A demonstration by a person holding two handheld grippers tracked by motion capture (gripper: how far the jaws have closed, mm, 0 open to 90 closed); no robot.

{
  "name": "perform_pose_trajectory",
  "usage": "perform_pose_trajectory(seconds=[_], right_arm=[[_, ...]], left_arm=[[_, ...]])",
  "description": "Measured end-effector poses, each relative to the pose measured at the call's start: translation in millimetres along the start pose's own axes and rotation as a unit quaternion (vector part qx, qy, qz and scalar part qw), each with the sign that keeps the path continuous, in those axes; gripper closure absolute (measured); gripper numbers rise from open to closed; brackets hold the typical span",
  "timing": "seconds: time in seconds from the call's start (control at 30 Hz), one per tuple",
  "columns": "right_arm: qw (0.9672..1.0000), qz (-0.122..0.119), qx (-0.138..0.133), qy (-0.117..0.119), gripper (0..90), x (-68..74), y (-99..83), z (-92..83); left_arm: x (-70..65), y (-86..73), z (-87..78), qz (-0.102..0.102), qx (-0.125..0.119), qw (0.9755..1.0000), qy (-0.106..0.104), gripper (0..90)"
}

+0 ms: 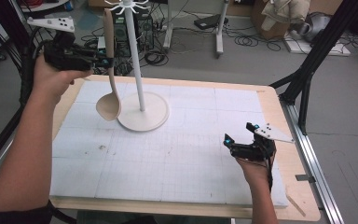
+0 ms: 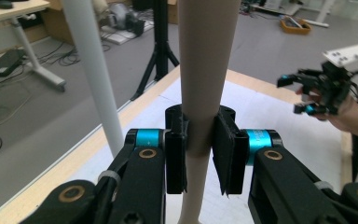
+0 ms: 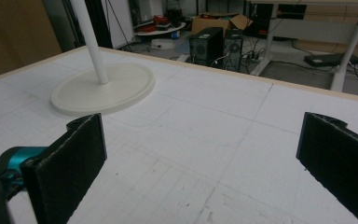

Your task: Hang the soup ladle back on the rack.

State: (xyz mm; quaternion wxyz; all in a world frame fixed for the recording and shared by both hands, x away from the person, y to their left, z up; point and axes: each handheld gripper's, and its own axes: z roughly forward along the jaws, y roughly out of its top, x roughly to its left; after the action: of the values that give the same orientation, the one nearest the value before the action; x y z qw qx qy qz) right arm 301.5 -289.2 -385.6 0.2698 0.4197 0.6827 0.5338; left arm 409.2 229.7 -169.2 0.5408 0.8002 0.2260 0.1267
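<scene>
A beige ladle (image 1: 109,88) hangs upright above the white mat, bowl down near the stand's round base (image 1: 143,113). My left gripper (image 1: 106,61) is shut on its handle (image 2: 200,93), level with the white pole (image 1: 136,56) of the stand and just left of it. The stand's hooks (image 1: 127,5) spread at its top. My right gripper (image 1: 241,135) rests low at the table's right, jaws wide apart with nothing between its pads (image 3: 70,163). It also appears far off as the right gripper (image 2: 303,95) in the left gripper view.
A white gridded mat (image 1: 177,154) covers the wooden table (image 1: 303,205). Black frame legs (image 1: 307,70) stand at the right edge. Cables, desks and boxes lie on the floor beyond the table.
</scene>
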Motion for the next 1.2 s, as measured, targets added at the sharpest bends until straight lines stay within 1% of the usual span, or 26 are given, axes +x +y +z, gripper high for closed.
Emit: perform_pose_trajectory(seconds=[0.03, 0.13, 0.2, 0.3, 0.43, 0.5, 0.63, 0.73, 0.77, 0.8, 0.83, 0.87, 1.0, 1.1, 1.13, 1.2], right_arm=[[1.0, 0.0, 0.0, 0.0, 0.3, 0.0, 0.0, 0.0], [1.0, -0.001, -0.001, -0.002, 0.3, -0.5, 0.0, -1.3], [1.0, -0.001, 0.0, -0.001, 0.3, -1.2, -0.5, -2.4], [1.0, -0.002, 0.003, -0.004, 0.3, -2.1, -1.0, -3.0], [1.0, -0.003, 0.003, -0.004, 0.3, -2.4, -1.3, -2.7], [1.0, -0.003, 0.003, -0.005, 0.3, -2.3, -1.3, -2.7], [1.0, 0.001, 0.002, -0.007, 0.3, -2.8, -1.4, -3.2], [1.0, 0.0, -0.002, -0.007, 0.3, -4.0, -1.4, -4.4], [1.0, 0.003, -0.001, -0.009, 0.3, -4.6, -1.8, -5.5], [1.0, 0.003, -0.001, -0.008, 0.3, -5.0, -2.0, -5.8], [1.0, 0.003, -0.001, -0.008, 0.3, -5.0, -2.0, -5.8], [0.9999, 0.0, -0.003, -0.01, 0.3, -5.3, -2.2, -6.1], [1.0, 0.0, -0.003, -0.009, 0.3, -4.7, -2.1, -6.7], [1.0, 0.0, -0.003, -0.009, 0.3, -4.4, -2.0, -7.3], [0.9999, 0.0, -0.004, -0.009, 0.3, -4.7, -2.4, -7.7], [0.9999, 0.001, -0.005, -0.01, 0.3, -4.7, -2.5, -7.7]], left_arm=[[0.0, 0.0, 0.0, 0.0, 0.0, 1.0, 0.0, 75.6], [6.2, 0.0, 5.4, -0.015, 0.002, 0.9998, 0.015, 75.6], [9.7, -0.6, 8.8, -0.021, 0.011, 0.9994, 0.024, 75.6], [12.4, -0.5, 13.8, -0.025, 0.02, 0.9989, 0.033, 75.6], [14.9, 0.7, 19.0, -0.028, 0.024, 0.9986, 0.039, 75.6], [15.9, 1.7, 21.6, -0.026, 0.032, 0.9984, 0.039, 75.5], [17.5, 3.5, 25.8, -0.028, 0.039, 0.9979, 0.043, 75.5], [19.0, 5.8, 27.0, -0.028, 0.038, 0.9978, 0.046, 75.6], [19.5, 6.7, 27.8, -0.03, 0.042, 0.9974, 0.051, 75.5], [20.7, 7.9, 30.2, -0.027, 0.055, 0.9964, 0.058, 75.6], [20.7, 7.9, 30.2, -0.027, 0.055, 0.9964, 0.058, 75.6], [21.7, 8.3, 32.6, -0.031, 0.06, 0.9958, 0.062, 75.6], [24.6, 8.8, 35.6, -0.035, 0.066, 0.9951, 0.065, 75.6], [27.5, 7.6, 38.8, -0.036, 0.075, 0.9942, 0.069, 75.6], [28.3, 7.3, 39.5, -0.037, 0.073, 0.9942, 0.07, 75.5], [30.4, 6.8, 40.4, -0.035, 0.076, 0.9935, 0.077, 75.4]])
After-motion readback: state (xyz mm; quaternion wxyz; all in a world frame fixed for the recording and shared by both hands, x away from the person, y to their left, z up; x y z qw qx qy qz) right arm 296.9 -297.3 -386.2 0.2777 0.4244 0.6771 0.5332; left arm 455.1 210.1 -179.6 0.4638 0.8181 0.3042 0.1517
